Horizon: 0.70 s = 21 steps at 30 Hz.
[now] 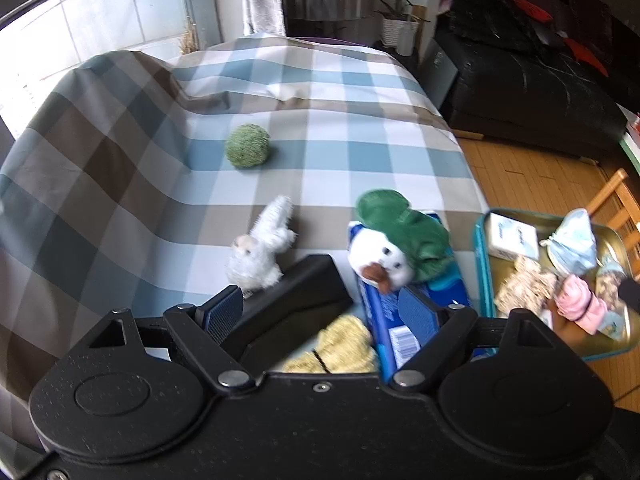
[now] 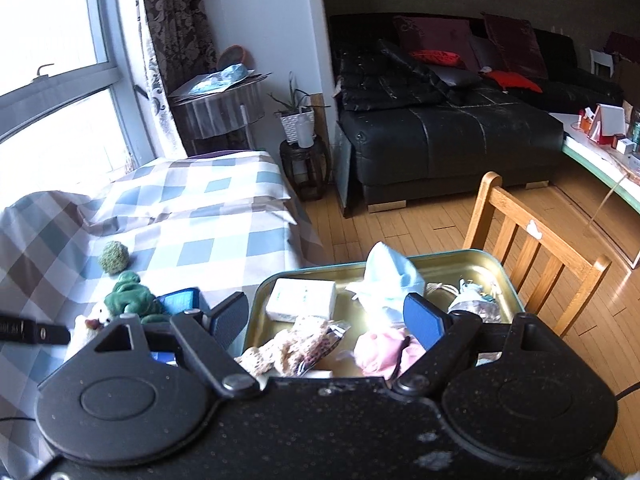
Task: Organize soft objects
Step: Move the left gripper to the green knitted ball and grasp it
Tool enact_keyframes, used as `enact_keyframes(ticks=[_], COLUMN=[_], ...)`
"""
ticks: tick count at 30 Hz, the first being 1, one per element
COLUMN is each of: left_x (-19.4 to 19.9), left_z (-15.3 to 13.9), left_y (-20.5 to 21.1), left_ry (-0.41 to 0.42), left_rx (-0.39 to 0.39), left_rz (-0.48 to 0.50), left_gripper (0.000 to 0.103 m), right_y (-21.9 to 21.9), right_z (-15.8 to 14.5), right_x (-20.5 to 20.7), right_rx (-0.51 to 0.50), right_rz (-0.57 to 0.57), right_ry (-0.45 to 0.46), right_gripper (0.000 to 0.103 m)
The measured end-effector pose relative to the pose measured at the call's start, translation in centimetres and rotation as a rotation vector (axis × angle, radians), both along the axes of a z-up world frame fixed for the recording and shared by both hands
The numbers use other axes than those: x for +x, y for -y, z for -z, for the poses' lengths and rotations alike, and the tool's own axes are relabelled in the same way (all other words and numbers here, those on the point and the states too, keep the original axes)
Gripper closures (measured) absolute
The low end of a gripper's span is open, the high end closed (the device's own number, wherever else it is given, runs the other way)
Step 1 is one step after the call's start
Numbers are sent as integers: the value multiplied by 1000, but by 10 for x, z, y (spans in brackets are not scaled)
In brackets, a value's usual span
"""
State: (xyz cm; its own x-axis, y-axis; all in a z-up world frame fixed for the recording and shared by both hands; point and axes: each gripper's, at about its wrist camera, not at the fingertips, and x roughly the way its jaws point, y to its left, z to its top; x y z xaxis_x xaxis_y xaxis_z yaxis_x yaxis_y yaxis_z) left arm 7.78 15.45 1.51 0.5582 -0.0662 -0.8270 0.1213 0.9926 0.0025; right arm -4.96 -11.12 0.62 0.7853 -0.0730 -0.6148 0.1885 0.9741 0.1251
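Several soft things are still spread over the checked bed (image 1: pixel 328 120), which suggests the sorting is only partly done. A green ball (image 1: pixel 247 146) lies alone farther up the cover, well apart from the rest, and a white fluffy toy (image 1: pixel 260 250) lies nearer. A white plush with a green hat (image 1: pixel 394 240) rests on a blue pack (image 1: pixel 394 316), and a yellow knitted piece (image 1: pixel 340 348) lies close below the left claw (image 1: pixel 322 314), beside a black wedge-shaped object (image 1: pixel 288 304).

The gold tray (image 2: pixel 472 268) is set at the bed's edge, presumably as the collecting place, since it is already filled with a white box (image 2: pixel 302 298), a pale blue pouch (image 2: pixel 390 276), a pink item (image 2: pixel 384 350) and some beige patterned pieces (image 2: pixel 296 350).

The left claw is held spread wide with nothing between its pads, poised low over the yellow piece and blue pack, probably so one can be taken. The right claw (image 2: pixel 326 320) is also held wide apart and empty, hanging over the tray's contents, as though for releasing or arranging there. Whether either pad touches anything cannot be told.
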Motion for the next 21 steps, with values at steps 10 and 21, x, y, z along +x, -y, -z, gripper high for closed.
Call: enact_keyframes(ticks=[10, 21], left_x=[95, 191], left_z=[7, 60], left_y=[-46, -21], left_ry=[49, 32], left_rx=[45, 129], left_rz=[-145, -124], left_gripper=[22, 22], right_y=[-71, -78], right_z=[18, 21], right_x=[-3, 15], right_rx=[-66, -30], right_rz=[-250, -260], right_ry=[-38, -75], right_gripper=[17, 17])
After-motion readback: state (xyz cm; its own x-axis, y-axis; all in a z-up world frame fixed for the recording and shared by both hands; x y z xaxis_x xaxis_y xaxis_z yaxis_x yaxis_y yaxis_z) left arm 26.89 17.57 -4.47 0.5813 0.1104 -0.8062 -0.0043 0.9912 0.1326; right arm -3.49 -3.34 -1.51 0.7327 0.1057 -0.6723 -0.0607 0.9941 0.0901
